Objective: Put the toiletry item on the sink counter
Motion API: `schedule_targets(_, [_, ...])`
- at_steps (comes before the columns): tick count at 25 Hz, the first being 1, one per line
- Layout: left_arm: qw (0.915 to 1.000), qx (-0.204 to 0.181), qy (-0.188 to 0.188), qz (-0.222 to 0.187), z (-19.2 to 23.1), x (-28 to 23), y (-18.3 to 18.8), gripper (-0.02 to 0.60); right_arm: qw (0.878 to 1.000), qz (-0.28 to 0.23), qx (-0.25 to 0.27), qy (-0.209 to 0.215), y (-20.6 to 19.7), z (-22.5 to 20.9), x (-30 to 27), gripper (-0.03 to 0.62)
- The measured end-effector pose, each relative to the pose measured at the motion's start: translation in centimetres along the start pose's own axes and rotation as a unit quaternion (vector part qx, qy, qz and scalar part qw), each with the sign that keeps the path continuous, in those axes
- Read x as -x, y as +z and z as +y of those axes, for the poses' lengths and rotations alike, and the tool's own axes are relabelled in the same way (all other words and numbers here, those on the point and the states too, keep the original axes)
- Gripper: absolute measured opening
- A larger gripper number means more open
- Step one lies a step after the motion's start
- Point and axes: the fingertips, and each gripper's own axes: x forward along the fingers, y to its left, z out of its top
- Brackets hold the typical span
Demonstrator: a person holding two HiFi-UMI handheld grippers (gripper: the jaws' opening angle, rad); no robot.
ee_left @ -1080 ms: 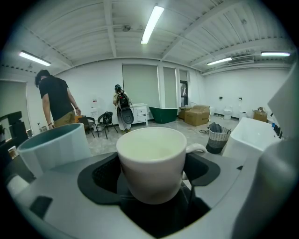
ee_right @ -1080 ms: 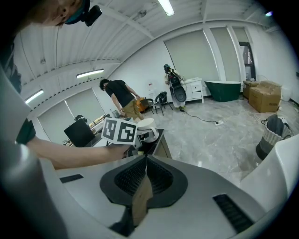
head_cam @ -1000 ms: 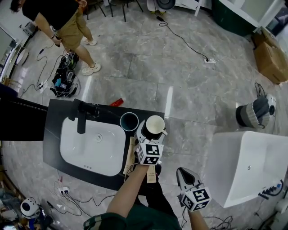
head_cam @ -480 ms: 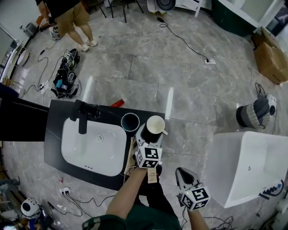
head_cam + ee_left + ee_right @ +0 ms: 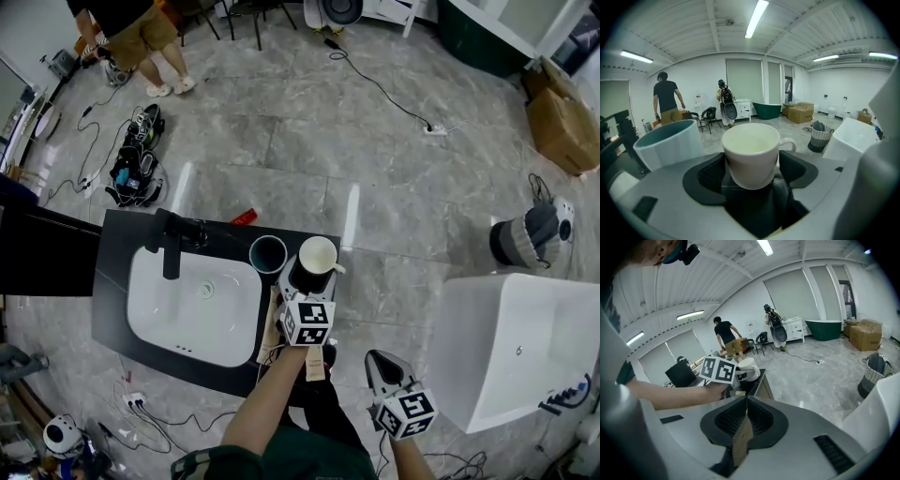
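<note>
Far left in head view, a black block (image 5: 42, 253) is cut by the frame, can't tell what it is. Top left, a person (image 5: 131, 33) is cropped at the torso, only shirt hem, shorts and legs show. Next is the dark sink counter (image 5: 114, 246) with white basin (image 5: 150, 309) and black faucet (image 5: 172, 246). A red item (image 5: 244, 215) pokes out behind the counter's back edge, mostly hidden, unidentifiable. Teal cup (image 5: 268, 253) stands at the counter's right end, white mug (image 5: 317, 253) just beside it on the right. Left gripper (image 5: 309, 281) clamps the mug low on its body, pads (image 5: 708, 176) snug on both sides, jaws set wide. Mug base is hidden by the jaws, so can't tell if it sits on the counter or just above. Tan tags (image 5: 315, 366) hang under that gripper, print too small to read. Marker cubes (image 5: 307, 321) carry only black-and-white squares, no text. Right gripper (image 5: 380, 360) is off the counter, jaws together. A tan strip (image 5: 740, 441) sits in the seam below its pads, can't tell if pinched or attached. White tub (image 5: 516, 347) and cardboard box (image 5: 565, 122) run out of frame at right
</note>
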Motion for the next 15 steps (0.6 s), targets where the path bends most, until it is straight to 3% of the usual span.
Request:
schedule_targets(6, [0.9992, 0.026, -0.011, -0.028, -1.4, 3.8, 1.8, 0.37, 1.0, -0.006, -0.001, 0.01, 0.3, 1.1, 0.4, 0.043])
schedule_targets(12, [0.998, 0.0, -0.041, -0.048, -2.7, 10.0, 2.8, 0.361, 0.999, -0.022, 0.009, 0.023, 1.2, 3.3, 1.4, 0.043])
schedule_targets(14, [0.9974, -0.009, -0.043, -0.056, -2.0, 12.2, 3.5, 0.308, 0.999, -0.03, 0.015, 0.025, 1.8, 4.2, 1.6, 0.043])
schedule_targets(15, [0.9969, -0.011, -0.047, -0.062, -1.6, 13.4, 3.9, 0.237, 0.999, -0.035, 0.02, 0.025, 2.1, 4.6, 1.7, 0.043])
